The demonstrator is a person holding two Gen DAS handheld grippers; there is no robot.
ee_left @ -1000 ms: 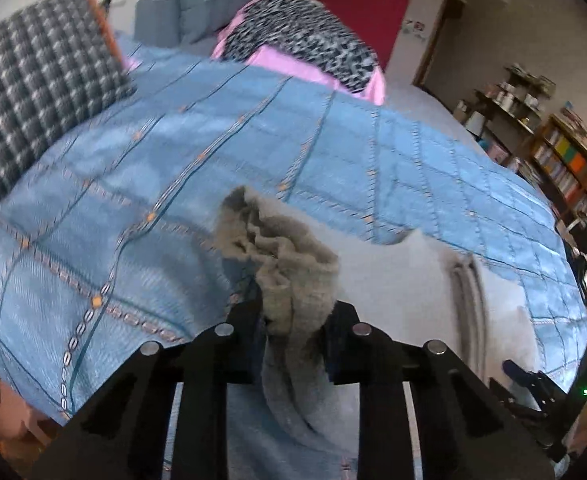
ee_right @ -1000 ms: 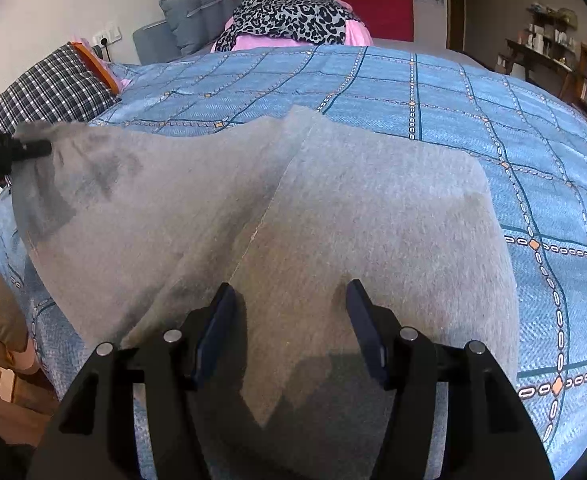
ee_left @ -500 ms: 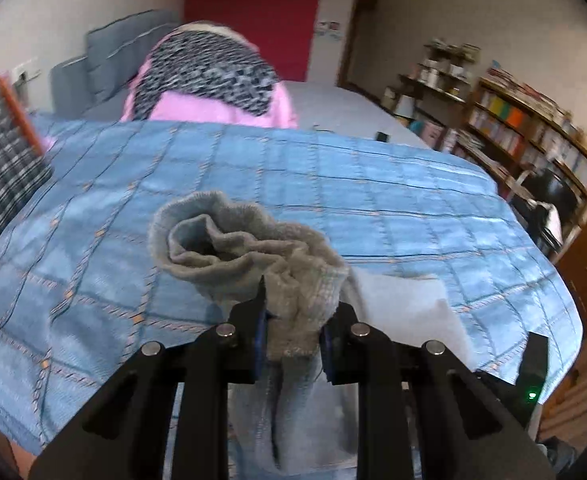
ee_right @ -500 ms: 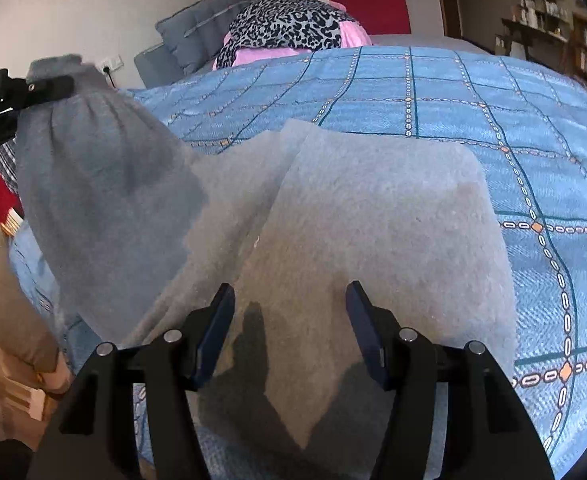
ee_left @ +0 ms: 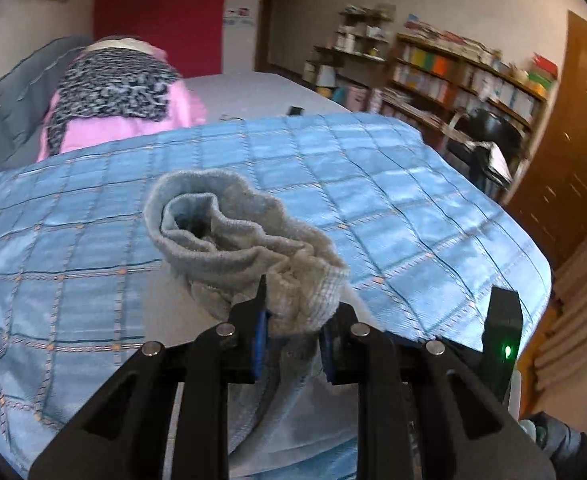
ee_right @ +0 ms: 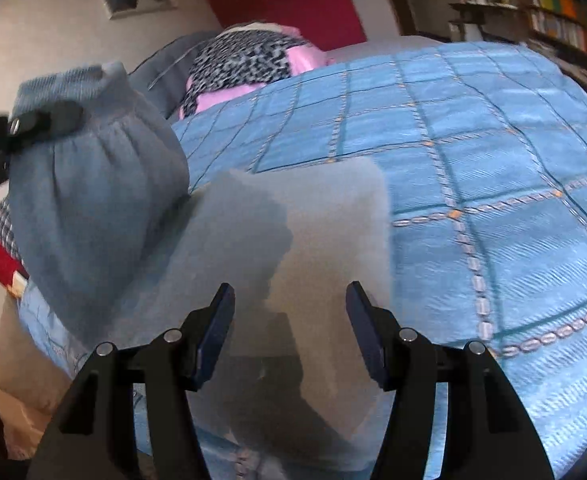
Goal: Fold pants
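Observation:
Grey sweatpants (ee_right: 313, 240) lie on a bed with a blue checked cover (ee_right: 473, 152). My left gripper (ee_left: 293, 320) is shut on the bunched elastic cuff end of the pants (ee_left: 233, 232) and holds it lifted above the bed. In the right wrist view that lifted part (ee_right: 93, 192) hangs at the left, with the left gripper (ee_right: 33, 124) clamped near its top. My right gripper (ee_right: 289, 320) is open and empty, low over the flat part of the pants, jaws wide apart.
A leopard-print and pink bundle (ee_left: 117, 96) and a grey cushion (ee_left: 17, 92) lie at the head of the bed. Bookshelves (ee_left: 473, 76) and a dark chair (ee_left: 489, 132) stand beyond the bed's far side. A checked pillow (ee_right: 1, 224) sits at the bed's left edge.
My left gripper has lifted the cuff end higher and swung it over toward the flat part of the pants. My right gripper stays open over the cloth.

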